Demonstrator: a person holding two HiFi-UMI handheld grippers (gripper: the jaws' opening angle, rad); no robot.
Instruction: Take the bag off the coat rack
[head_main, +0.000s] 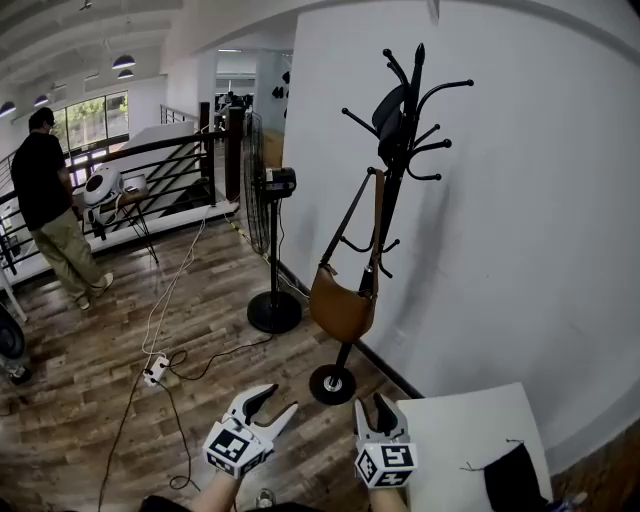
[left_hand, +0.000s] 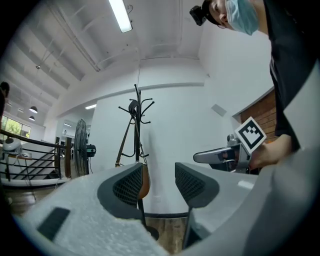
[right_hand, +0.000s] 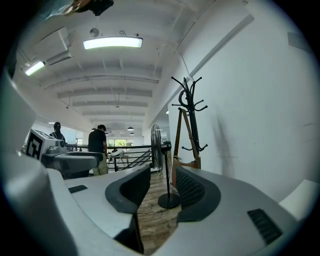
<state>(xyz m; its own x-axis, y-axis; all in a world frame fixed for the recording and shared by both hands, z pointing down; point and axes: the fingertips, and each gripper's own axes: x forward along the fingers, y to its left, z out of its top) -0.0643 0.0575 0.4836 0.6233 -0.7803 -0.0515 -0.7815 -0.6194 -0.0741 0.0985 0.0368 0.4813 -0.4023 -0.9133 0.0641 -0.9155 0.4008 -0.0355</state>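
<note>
Bag (head_main: 342, 305), brown and soft, hangs on the coat rack (head_main: 404, 150) by its long strap (head_main: 378, 220). The strap is looped over a hook about halfway up the black pole and runs down in two thin lines. The bag's fat round part sits at the bottom, right beside the pole and above the rack's round foot (head_main: 333, 384). So the bag is long up and down, with its open top facing up and its round belly facing the floor (head_main: 90, 380). The rack stands close to the white wall (head_main: 520, 200). A tall black fan (head_main: 273, 186) stands just beside it on the left. Both grippers are held low, well apart from the bag and touching nothing. The left gripper (head_main: 274, 400) has its fingers (left_hand: 127, 185) apart. In the left gripper view the rack and the bag show far off in the gap between them, with the bag peeking out by the left finger. The right gripper (head_main: 372, 407) has its fingers (right_hand: 192, 187) apart too. Only the floor and the fan's round foot (right_hand: 169, 201) show in that gap, and the rack stands behind the right finger. A white counter (head_main: 470, 430) is at the lower right with a dark thing (head_main: 515, 480) lying on it. A person (head_main: 45, 190) in a black top stands far off on the left by a railing (head_main: 160, 165).
</note>
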